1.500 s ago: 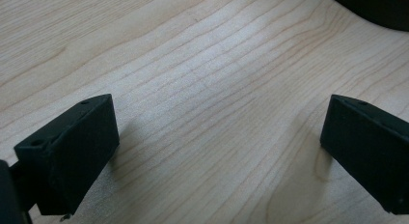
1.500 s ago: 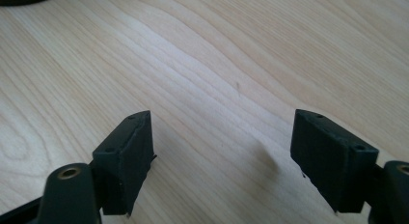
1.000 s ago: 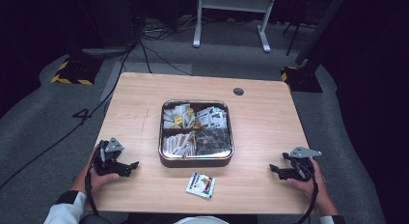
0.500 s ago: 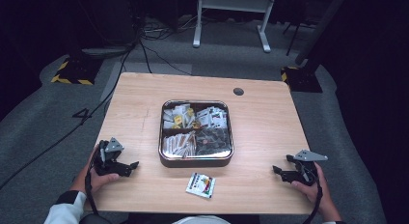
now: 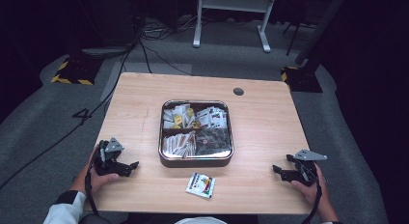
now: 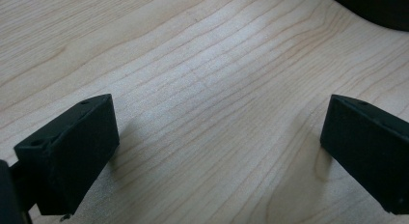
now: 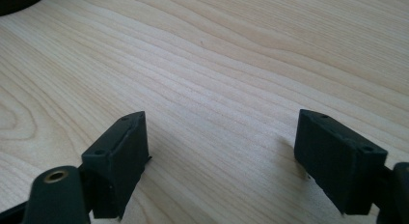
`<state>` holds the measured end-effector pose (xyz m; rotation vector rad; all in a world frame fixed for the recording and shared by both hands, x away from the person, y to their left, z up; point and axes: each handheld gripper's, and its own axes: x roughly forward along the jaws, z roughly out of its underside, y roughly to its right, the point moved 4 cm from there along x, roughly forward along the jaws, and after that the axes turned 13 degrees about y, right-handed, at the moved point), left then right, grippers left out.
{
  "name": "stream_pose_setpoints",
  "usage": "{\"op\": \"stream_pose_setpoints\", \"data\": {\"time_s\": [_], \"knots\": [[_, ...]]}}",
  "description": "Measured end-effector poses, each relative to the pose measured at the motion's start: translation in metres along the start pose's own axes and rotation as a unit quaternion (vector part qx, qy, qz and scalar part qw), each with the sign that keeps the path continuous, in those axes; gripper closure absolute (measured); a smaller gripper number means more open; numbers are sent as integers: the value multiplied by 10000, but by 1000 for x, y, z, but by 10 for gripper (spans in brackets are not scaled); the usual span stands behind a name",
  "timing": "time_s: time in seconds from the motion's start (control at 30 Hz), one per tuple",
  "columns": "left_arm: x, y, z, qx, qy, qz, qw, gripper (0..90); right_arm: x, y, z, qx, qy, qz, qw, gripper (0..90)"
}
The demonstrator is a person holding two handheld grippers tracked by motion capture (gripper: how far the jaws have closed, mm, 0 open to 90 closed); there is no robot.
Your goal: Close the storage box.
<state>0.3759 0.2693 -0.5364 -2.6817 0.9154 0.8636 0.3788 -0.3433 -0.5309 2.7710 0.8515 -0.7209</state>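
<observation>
1. The left gripper (image 5: 129,166) rests low at the near left of the wooden table (image 5: 270,122), held by a hand (image 5: 99,178). In the left gripper view its jaws stand wide apart with only bare wood between them.
2. The right gripper (image 5: 279,172) rests at the near right, also spread wide and pinching nothing, as the right gripper view shows.
3. Between the two grippers, well apart from each, a small packet (image 5: 200,184) lies flat near the table's front edge. Its long axis is slightly tilted, running from left to right and a little toward the person.
4. Just beyond the packet stands a square metal tray (image 5: 196,160) with compartments full of sachets.
5. The high view shows the packet and the tray whole; the left gripper view shows just a dark corner at its top right.
</observation>
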Motion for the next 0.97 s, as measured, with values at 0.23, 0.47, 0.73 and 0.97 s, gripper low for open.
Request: {"op": "stream_pose_setpoints", "data": {"time_s": [0.23, 0.47, 0.73, 0.97], "knots": [[0, 1, 0, -43, -11, -5, 10000, 2, 0, 0, 0, -2, 0, 1, 10000, 197], [0, 1, 0, -42, -10, -6, 10000, 1, 0, 0, 0, 4, 6, 10, 10000, 197], [0, 1, 0, -42, -11, -6, 10000, 2, 0, 0, 0, 12, 8, 17, 10000, 197], [0, 1, 0, -45, -9, -9, 10000, 2, 0, 0, 0, 11, 7, 17, 10000, 197]]}}
